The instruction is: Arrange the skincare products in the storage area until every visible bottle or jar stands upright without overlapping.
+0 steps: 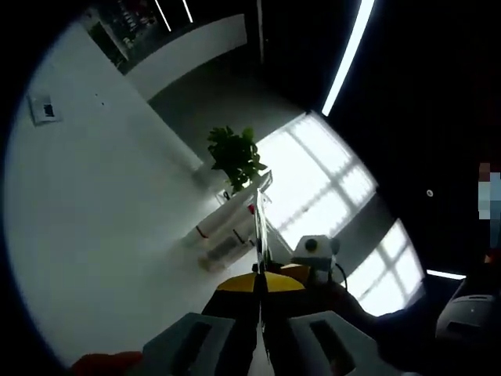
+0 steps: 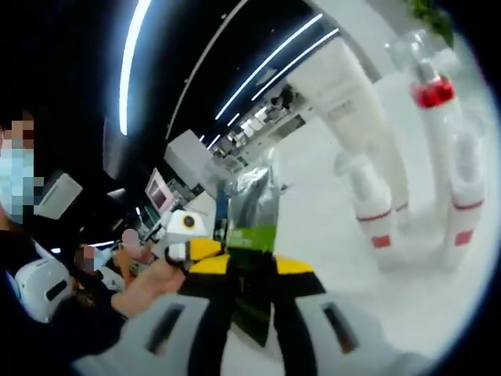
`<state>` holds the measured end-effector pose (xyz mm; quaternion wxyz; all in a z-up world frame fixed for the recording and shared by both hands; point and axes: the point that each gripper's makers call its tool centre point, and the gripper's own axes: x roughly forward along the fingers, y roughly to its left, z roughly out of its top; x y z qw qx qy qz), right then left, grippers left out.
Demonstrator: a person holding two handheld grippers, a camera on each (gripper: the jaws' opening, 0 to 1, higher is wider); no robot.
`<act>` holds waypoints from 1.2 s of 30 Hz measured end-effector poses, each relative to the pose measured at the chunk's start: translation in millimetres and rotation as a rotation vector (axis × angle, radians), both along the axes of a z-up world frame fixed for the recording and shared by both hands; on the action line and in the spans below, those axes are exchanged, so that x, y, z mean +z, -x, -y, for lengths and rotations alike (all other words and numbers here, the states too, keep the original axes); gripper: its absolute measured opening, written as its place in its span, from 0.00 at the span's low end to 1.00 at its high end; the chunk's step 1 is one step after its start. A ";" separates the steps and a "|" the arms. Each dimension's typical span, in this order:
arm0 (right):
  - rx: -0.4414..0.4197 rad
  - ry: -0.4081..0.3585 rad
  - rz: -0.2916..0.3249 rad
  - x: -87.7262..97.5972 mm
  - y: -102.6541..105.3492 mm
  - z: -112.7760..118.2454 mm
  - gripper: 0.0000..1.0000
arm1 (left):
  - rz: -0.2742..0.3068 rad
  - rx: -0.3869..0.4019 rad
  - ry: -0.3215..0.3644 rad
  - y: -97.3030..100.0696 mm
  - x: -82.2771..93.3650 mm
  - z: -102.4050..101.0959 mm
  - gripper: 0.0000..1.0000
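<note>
In the left gripper view we see the left gripper [image 1: 261, 291] with its yellow-tipped jaws pressed together on the thin edge of a clear sachet [image 1: 261, 227], which stands edge-on above the jaws. Beyond it, on a white surface [image 1: 102, 235], a cluster of skincare bottles [image 1: 227, 227] with red bands stands near a green potted plant [image 1: 235, 155]. Bright windows [image 1: 329, 188] glow behind them. The other gripper [image 1: 317, 254] shows just to the right of the sachet.

In the right gripper view we see the right gripper [image 2: 252, 286], its yellow-edged jaws clamped on the same packet, here a silvery sachet with a green label [image 2: 252, 215]. To the right, on the white surface, stand a tall white tube [image 2: 352, 102], a small pump bottle [image 2: 368, 204] and a clear bottle with a red collar [image 2: 442, 141]; they stand close together, upright relative to the surface. A person's hand [image 2: 145, 286] reaches in from the left, holding the left gripper just beside the sachet.
</note>
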<state>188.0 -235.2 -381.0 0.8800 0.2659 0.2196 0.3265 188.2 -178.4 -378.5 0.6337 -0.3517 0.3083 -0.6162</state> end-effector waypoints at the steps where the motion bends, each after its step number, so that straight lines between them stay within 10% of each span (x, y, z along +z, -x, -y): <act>1: 0.001 0.000 0.000 -0.2 0.5 0.3 0.20 | 0.002 0.001 -0.001 0.0 -0.2 0.2 0.00; 36: -0.076 0.099 0.073 4.7 28.2 36.2 0.32 | -0.014 0.049 -0.042 -12.9 -11.9 9.1 0.00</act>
